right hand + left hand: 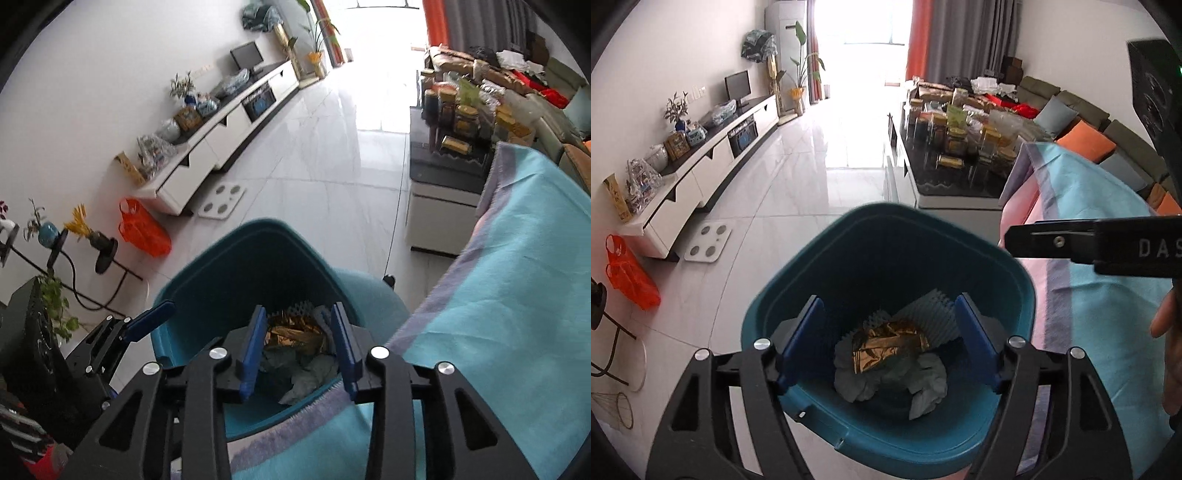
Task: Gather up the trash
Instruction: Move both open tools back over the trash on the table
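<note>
On the tiled floor (820, 155) beside the blanket (1108, 206) I find the bin (886, 236), holding crumpled tissue (857, 376) and gold wrapper (886, 341). My left gripper (890, 339) and right gripper (299, 349) hover above it, fingers released, empty.

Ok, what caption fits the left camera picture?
Open left tongs above a teal plastic bin holding crumpled gold foil.
</note>
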Available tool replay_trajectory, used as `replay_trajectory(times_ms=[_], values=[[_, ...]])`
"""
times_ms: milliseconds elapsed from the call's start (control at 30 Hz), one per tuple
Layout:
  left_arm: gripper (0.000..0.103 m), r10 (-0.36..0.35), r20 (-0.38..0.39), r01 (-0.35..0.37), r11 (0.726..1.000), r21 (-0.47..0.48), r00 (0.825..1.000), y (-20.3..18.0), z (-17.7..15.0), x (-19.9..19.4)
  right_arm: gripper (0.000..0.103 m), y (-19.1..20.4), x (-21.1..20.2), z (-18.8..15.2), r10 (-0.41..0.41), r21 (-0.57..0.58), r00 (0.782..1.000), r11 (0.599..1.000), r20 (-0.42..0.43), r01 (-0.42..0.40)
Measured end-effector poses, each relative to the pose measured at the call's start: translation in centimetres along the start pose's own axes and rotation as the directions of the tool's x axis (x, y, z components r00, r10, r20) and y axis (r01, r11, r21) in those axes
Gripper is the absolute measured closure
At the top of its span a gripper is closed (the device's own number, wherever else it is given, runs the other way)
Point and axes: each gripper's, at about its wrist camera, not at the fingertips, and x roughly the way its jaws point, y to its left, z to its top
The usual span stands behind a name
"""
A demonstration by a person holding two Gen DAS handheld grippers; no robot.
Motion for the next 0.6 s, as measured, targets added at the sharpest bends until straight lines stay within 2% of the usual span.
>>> replay_trajectory(times_ms=[33, 67, 167, 233, 367, 433, 600], values=[[0.019, 0.002, 0.007, -0.002, 1.0, 0.002, 1.0, 0.0, 0.1, -0.3, 0.061, -0.3, -0.7, -0.1, 0.005, 0.003, 1.0, 1.0, 0.017, -0.005], [0.016, 0.005, 0.016, -0.005, 1.0, 0.002, 1.0, -0.1, 0.3, -0.6, 0.058, -0.5, -1.3, -0.2, 0.002, 0.009, 1.0, 1.0, 0.031, -0.003], [0.01, -0.006, 0.046, 0.007, 1.0, -0.021, 0.999, 0.4, 0.6, -1.9, 0.05, -1.2, -3.2, -0.4, 0.009, 0.02, 0.997, 1.0, 0.082, -0.011], [0.007, -0.001, 0.08, 0.004, 0.999, -0.038, 0.997, 0.8, 0.9, -3.3, 0.04, -1.7, -4.9, -0.7, 0.023, 0.031, 0.992, 0.999, 0.125, -0.027], [0.005, 0.028, 0.169, -0.013, 0.996, -0.09, 0.985, 2.3, 1.6, -7.3, 0.029, -2.7, -8.1, -1.5, 0.022, 0.036, 0.979, 0.999, 0.201, -0.03], [0.005, 0.035, 0.207, -0.011, 0.993, -0.119, 0.978, 3.2, 1.8, -9.2, 0.017, -2.9, -9.9, -2.2, 0.018, 0.033, 0.969, 0.999, 0.248, -0.027], [0.005, 0.044, 0.316, 0.01, 0.986, -0.165, 0.948, 3.6, 1.9, -14.7, 0.01, -3.0, -13.2, -4.4, -0.002, 0.027, 0.944, 1.0, 0.331, -0.007]])
